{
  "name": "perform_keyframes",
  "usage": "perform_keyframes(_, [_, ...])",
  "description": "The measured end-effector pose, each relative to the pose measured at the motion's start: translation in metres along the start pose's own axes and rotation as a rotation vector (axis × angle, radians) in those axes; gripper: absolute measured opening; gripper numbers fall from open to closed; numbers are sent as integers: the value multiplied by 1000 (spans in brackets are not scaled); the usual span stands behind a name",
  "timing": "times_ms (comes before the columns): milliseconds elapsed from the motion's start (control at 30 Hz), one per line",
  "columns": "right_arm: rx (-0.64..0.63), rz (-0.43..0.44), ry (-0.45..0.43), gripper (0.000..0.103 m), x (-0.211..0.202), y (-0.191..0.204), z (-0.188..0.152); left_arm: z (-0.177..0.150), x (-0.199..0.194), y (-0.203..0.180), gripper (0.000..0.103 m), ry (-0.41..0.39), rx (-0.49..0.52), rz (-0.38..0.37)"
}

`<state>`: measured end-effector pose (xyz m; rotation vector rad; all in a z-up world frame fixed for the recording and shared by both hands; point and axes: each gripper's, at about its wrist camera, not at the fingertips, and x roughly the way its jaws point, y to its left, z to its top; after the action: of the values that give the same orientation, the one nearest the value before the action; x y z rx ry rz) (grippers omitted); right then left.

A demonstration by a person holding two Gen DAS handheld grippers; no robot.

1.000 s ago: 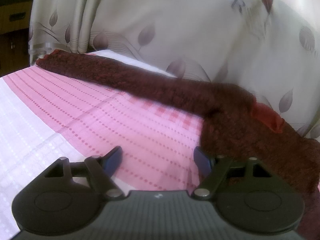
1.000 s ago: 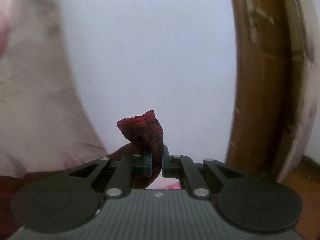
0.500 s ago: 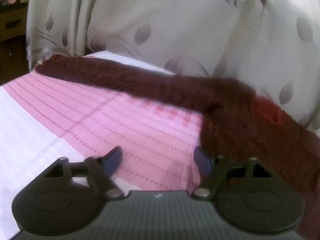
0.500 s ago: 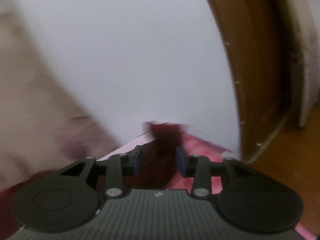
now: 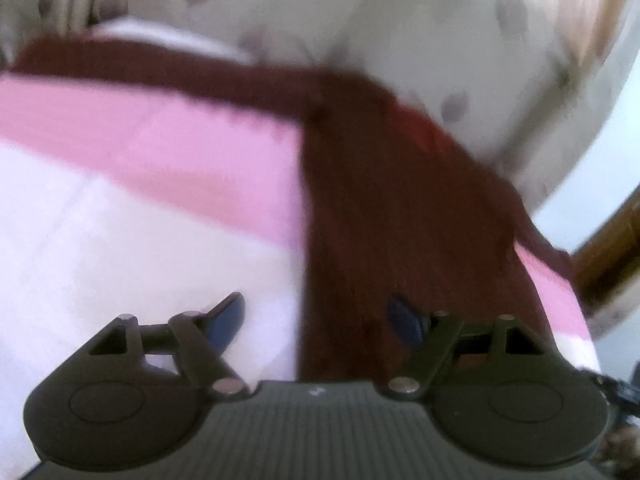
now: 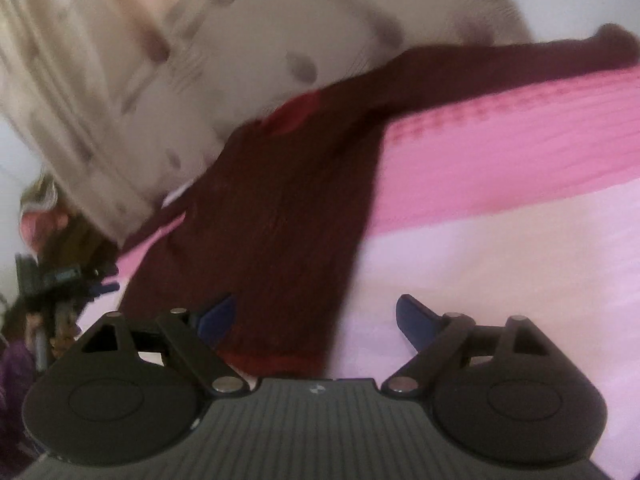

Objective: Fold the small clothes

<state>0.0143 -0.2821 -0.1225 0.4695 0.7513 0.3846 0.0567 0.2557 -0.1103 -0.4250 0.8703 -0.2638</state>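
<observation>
A dark maroon knitted sweater [image 5: 384, 208] lies spread flat on a pink and white bedsheet [image 5: 132, 200], one sleeve running off to the far left. It also shows in the right wrist view [image 6: 280, 208], with a sleeve stretched to the upper right and a red neck lining [image 6: 294, 114]. My left gripper [image 5: 318, 314] is open and empty, just above the sweater's near left edge. My right gripper [image 6: 316, 316] is open and empty, over the sweater's near hem. Both views are blurred.
A cream curtain with grey leaf print [image 5: 400, 12] hangs behind the bed and also shows in the right wrist view [image 6: 168, 60]. A brown wooden frame [image 5: 608, 252] stands at the right. Dark clutter [image 6: 48, 288] sits beside the bed at the left.
My right gripper opened and let go of the sweater part it held up, then swung down over the sweater. My left gripper moved right toward the sweater's body.
</observation>
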Motion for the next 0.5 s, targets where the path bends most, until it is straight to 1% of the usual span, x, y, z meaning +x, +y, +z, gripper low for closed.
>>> perform_keyframes(33, [-19, 0, -20, 88, 2, 6, -3, -4, 3, 0, 78, 15, 1, -6])
perform_keyframes(67, [-18, 9, -10, 88, 5, 9, -4, -9, 2, -2, 78, -13, 26, -6])
perform_keyframes(100, [-5, 22, -10, 86, 9, 11, -3, -12, 2, -5, 77, -13, 40, -11])
perform_keyframes(133, [20, 44, 0, 82, 14, 11, -1, -15, 3, -9, 77, -8, 58, -28])
perform_keyframes(167, [41, 63, 11, 62, 15, 8, -3, -19, 6, -14, 77, -4, 80, -43])
perform_keyframes(200, [63, 55, 22, 35, 19, 7, -4, -22, 9, -20, 73, -11, 102, -38])
perform_keyframes(233, [79, 33, 25, 27, 23, 6, -4, -27, 11, -28, 61, -20, 135, -25])
perform_keyframes(267, [93, 30, 24, 19, 25, 5, -6, -31, 15, -34, 25, -5, 165, -22])
perform_keyframes(300, [115, 42, 20, 18, 24, 3, -8, -32, 18, -37, 13, 23, 164, -29])
perform_keyframes(367, [166, 60, 9, 16, 21, 0, -10, -35, 15, -35, 12, 1, 106, -38])
perform_keyframes(500, [257, 119, -55, 14, -1, -2, -18, -39, -9, -39, 12, -67, 83, -40])
